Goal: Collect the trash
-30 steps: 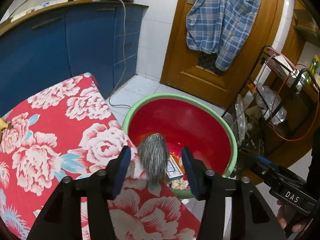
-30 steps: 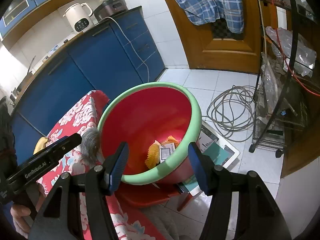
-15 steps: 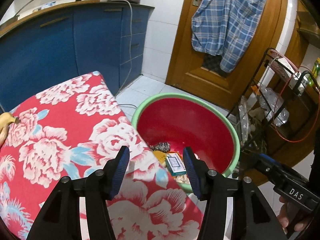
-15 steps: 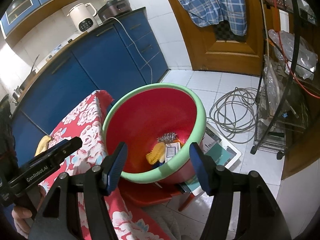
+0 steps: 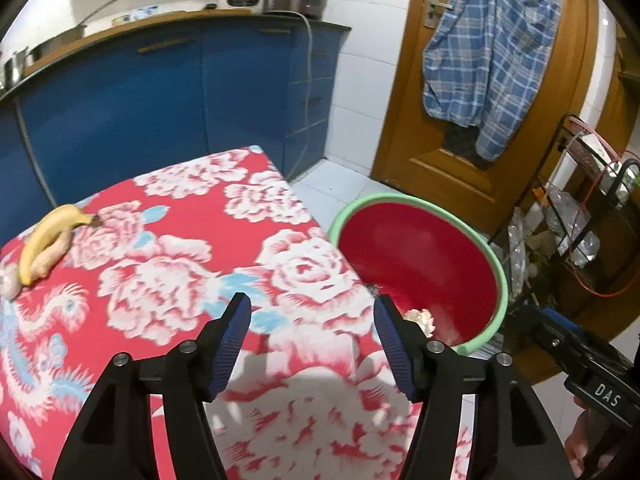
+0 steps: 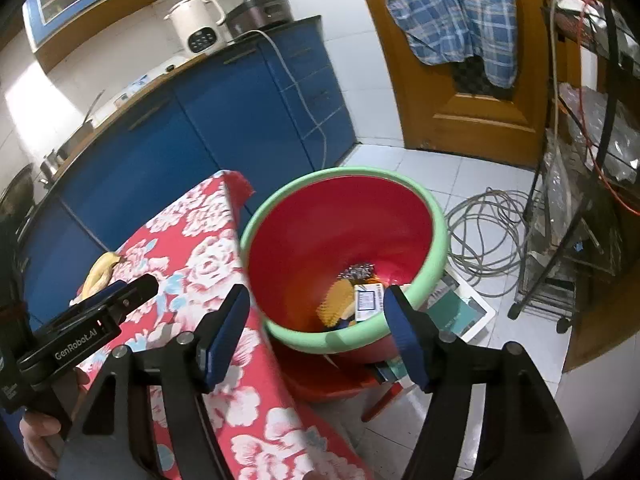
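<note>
1. Since a second ago: a grey scrubber-like wad that sat between the left gripper's (image 5: 312, 336) pads now lies in the basin (image 6: 434, 216); that gripper has drawn back over the table (image 5: 192, 216). Jaws are opening, nothing between them.
2. Right gripper (image 6: 316, 328): jaws opening, nothing between the pads; it looks down across the basin's near rim.
3. Pads, both grippers: blue, ribbed, flat; arms black, bolted.
4. Basin, at 2 o'clock from the left gripper, just beside the table's edge: round, deep, smooth red plastic with a pale green lip, set on a red stool (image 6: 340, 384).
5. Trash (image 6: 356, 296), at the basin's bottom: grey wiry wad, yellow ridged piece, small printed box, white crumpled scrap. Judged collected.
6. Table cover: red cloth, white peony print, touches of light blue; smooth, draped at the corner.
7. Banana (image 5: 48, 240), at 10 o'clock from the left gripper, well apart: yellow, curved, resting on a pale lumpy item beside another at the table's far left. Whether any of these counts as trash cannot be told.
8. Progress, judged: most of the cloth in view is bare, so the work looks near its end; the banana group is all that could remain.
</note>
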Available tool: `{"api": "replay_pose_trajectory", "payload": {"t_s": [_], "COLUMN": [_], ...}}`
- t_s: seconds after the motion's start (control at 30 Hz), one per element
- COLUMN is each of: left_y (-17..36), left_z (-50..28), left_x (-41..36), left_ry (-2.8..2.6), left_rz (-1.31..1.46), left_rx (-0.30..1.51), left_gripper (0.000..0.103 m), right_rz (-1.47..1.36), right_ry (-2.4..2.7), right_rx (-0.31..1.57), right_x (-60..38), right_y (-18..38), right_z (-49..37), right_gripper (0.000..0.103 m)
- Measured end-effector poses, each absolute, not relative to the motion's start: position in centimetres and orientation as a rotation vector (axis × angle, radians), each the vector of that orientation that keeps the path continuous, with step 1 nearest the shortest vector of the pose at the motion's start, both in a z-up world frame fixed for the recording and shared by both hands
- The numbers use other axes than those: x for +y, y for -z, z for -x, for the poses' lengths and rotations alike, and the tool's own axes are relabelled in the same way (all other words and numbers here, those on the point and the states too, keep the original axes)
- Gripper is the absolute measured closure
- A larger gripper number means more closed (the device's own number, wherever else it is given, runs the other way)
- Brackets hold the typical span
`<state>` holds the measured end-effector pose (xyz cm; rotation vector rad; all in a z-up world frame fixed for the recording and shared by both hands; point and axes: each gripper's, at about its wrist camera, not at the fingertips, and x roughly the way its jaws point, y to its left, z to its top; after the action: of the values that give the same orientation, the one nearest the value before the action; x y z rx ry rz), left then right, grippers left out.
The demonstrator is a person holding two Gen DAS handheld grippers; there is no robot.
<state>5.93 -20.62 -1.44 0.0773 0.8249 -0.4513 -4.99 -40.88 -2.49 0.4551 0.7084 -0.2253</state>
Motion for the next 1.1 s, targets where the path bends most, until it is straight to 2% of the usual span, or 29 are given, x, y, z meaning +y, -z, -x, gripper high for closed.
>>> {"api": "replay_pose_trajectory", "payload": {"t_s": [0.17, 0.43, 1.1], "left_y": [1.0, 0.2, -1.6], "left_z": [-5.2, -3.8, -0.3], "left_x": [-18.5, -15.3, -9.4], "left_ry": [0.402, 0.315, 0.171], "left_rz": [-0.058, -0.028, 0.026], "left_rx": [0.822, 0.814, 0.761], "left_gripper": [0.030, 0.030, 0.030], "right_rz": [-0.426, -0.386, -0.312], "right_ry": [0.194, 0.145, 0.047], "right_rx": [0.705, 0.704, 0.692], "right_x": [-39.0, -36.1, -30.6], "right_y": [2.0, 1.3, 0.1], "right_z": [5.1, 5.2, 6.4], "right_gripper": [0.029, 0.022, 0.021]}}
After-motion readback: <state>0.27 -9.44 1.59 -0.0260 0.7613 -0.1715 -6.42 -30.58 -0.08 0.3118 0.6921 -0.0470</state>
